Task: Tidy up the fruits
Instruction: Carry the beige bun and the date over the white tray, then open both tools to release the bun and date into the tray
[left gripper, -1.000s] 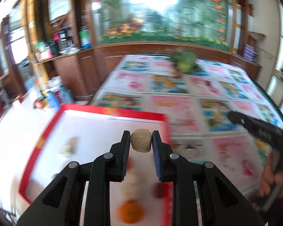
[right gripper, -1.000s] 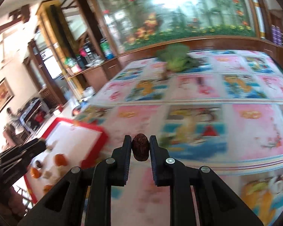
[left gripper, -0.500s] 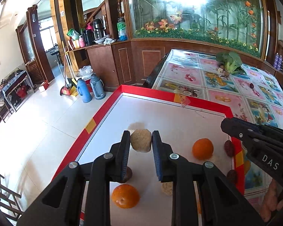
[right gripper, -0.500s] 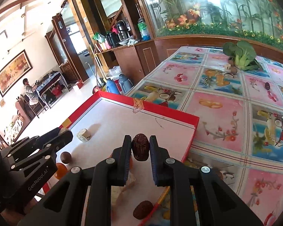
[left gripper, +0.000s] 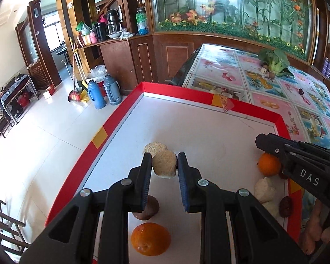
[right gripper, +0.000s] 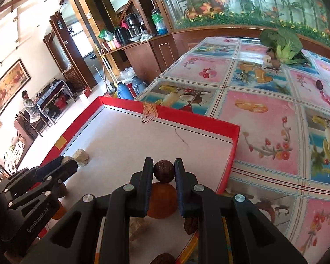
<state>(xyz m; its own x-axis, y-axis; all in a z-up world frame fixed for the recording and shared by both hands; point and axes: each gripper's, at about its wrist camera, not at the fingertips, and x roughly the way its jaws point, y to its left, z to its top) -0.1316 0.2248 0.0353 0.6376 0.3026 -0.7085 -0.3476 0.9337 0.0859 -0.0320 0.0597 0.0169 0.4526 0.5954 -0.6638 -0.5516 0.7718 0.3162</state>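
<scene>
"DAS" printed white on right gripper (left gripper: pixel 261 142) body; "GenRobot.AI" on left gripper (right gripper: pixel 71 165) body.

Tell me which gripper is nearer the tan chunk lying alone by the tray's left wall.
Left. The left gripper, shut on its own tan piece, sits just in front of the lone chunk. The right gripper, holding a dark wrinkled fruit, is over the tray's right side.

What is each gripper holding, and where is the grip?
Left gripper pinches a tan fruit chunk by its sides; right gripper clamps a dark wrinkled fruit across its middle.
</scene>
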